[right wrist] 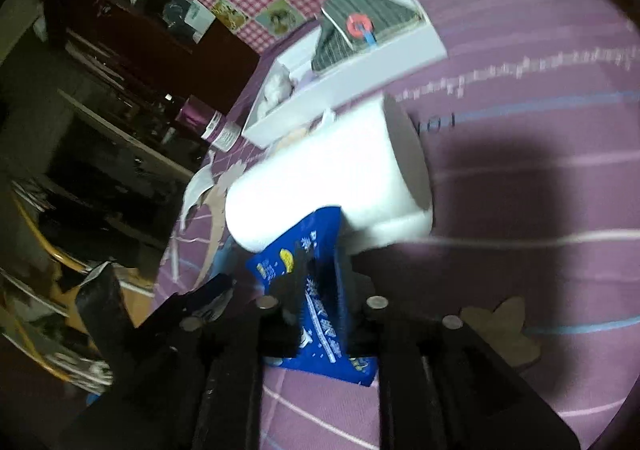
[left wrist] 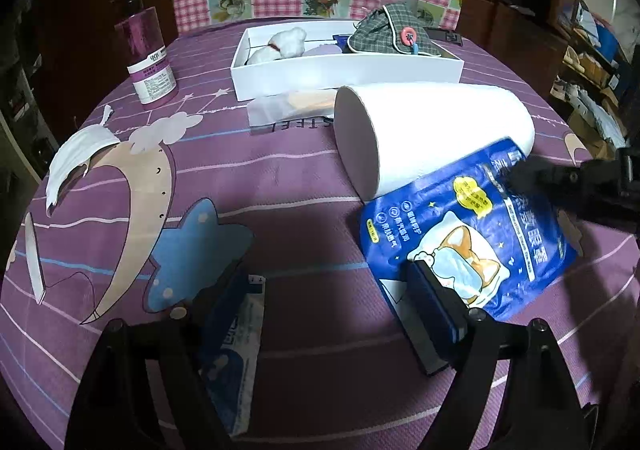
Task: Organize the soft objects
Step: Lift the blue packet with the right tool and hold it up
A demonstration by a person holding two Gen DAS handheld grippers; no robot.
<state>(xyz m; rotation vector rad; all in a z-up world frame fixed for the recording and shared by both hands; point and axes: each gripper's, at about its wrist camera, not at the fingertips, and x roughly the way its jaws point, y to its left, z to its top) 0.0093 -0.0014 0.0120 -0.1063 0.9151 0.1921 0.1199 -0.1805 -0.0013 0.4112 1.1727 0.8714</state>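
Item: blue eye-mask pouch [right wrist: 320, 306], my right gripper [right wrist: 320, 290] clamping it; left gripper [left wrist: 324, 290] hanging apart. Risk: pouch dragging against paper roll [right wrist: 328, 177], rolling it away.

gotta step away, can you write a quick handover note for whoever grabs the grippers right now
Right gripper: shut on the blue eye-mask pouch, which leans against the white paper roll lying on its side.
Left gripper: open, holding nothing, low over the purple tablecloth, with a small wipes packet under its left finger.
Done: white plush and plaid pouch are in the white box.
Left: blue pouch, paper roll, face mask at the table's left edge, clear sachet in front of the box. The purple bottle is not soft; probably leave it.
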